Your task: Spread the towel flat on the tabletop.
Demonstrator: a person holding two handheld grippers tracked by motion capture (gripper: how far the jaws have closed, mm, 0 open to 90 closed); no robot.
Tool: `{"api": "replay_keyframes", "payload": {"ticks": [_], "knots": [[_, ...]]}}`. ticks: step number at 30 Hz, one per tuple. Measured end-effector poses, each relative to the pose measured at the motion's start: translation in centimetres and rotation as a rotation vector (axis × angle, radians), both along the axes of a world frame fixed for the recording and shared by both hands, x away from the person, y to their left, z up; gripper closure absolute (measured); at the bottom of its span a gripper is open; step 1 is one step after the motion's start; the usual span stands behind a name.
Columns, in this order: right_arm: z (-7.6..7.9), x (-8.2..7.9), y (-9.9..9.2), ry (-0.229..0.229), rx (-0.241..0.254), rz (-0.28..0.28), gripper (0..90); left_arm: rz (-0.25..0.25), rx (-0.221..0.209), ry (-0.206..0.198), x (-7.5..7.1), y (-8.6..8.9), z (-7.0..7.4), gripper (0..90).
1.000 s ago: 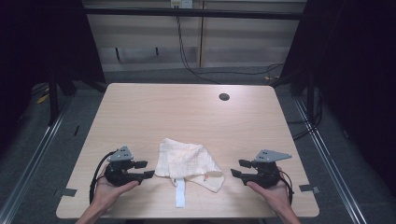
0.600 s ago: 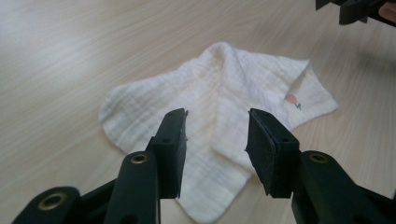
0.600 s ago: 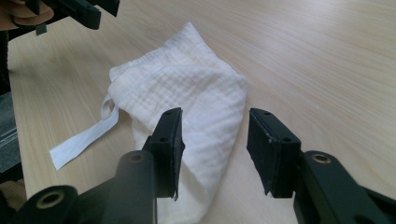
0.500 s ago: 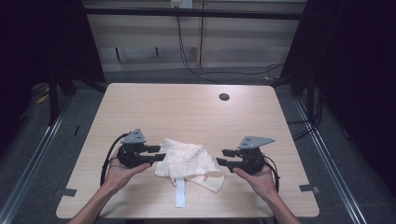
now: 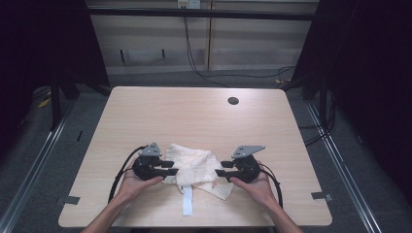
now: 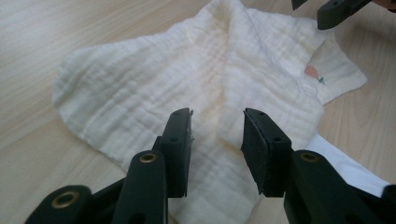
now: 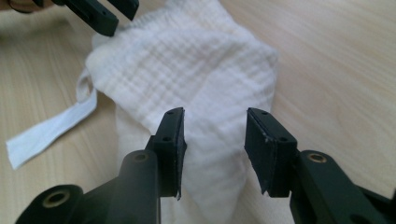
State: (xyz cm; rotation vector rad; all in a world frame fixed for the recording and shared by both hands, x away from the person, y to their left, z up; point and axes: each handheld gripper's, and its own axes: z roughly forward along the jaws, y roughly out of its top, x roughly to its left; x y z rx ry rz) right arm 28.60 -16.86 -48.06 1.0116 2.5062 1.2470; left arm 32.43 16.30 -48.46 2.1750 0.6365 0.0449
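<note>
While the crumpled white muslin cloth lies low and centre on the table, both grippers flank it — left gripper and right gripper, jaws apart, just been closing — cloth between them, not pinched.

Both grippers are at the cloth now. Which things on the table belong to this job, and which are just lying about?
In the job:
- white muslin cloth, crumpled, with its white strap
- left gripper, jaws apart over the cloth's left edge, just been closing
- right gripper, jaws apart over its right edge, just been closing

Lying about:
- round dark spot near the table's far edge
</note>
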Motion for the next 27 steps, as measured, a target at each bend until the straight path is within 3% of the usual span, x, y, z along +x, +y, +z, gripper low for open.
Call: {"api": "replay_keyframes", "payload": {"ticks": [4,5,7,9,10,11,14,17,27], "knots": [[-0.5,0.0,0.1,0.013,-0.019,0.007,61.2,-0.013,-0.008,-0.005,0.0,-0.4,0.1,61.8],[-0.6,0.1,0.2,0.012,-0.027,0.009,67.3,-0.022,-0.01,-0.003,-0.1,-0.6,0.1,63.3],[-0.8,0.2,0.5,0.022,-0.038,0.022,72.0,-0.033,0.012,-0.023,-0.2,-1.0,-0.2,66.7],[-1.1,0.3,0.6,0.032,-0.051,0.022,72.6,-0.044,0.013,-0.002,-0.1,-1.4,-0.6,66.2],[-1.3,0.4,0.7,0.031,-0.062,0.025,72.6,-0.052,0.039,-0.009,-0.2,-1.7,-0.9,66.2],[-1.5,0.4,0.8,0.033,-0.076,0.024,74.3,-0.059,0.056,-0.011,-0.3,-2.0,-1.0,67.5],[-1.7,0.4,0.8,0.018,-0.093,0.015,80.4,-0.077,0.048,0.013,-0.2,-1.8,-1.0,73.9],[-1.7,0.3,1.0,0.014,-0.088,0.029,86.1,-0.088,0.058,0.015,-0.3,-1.5,-0.9,82.0],[-1.7,-0.5,1.6,0.028,-0.077,0.067,86.6,-0.118,0.057,0.041,-2.4,-0.5,-0.5,82.7]]}}
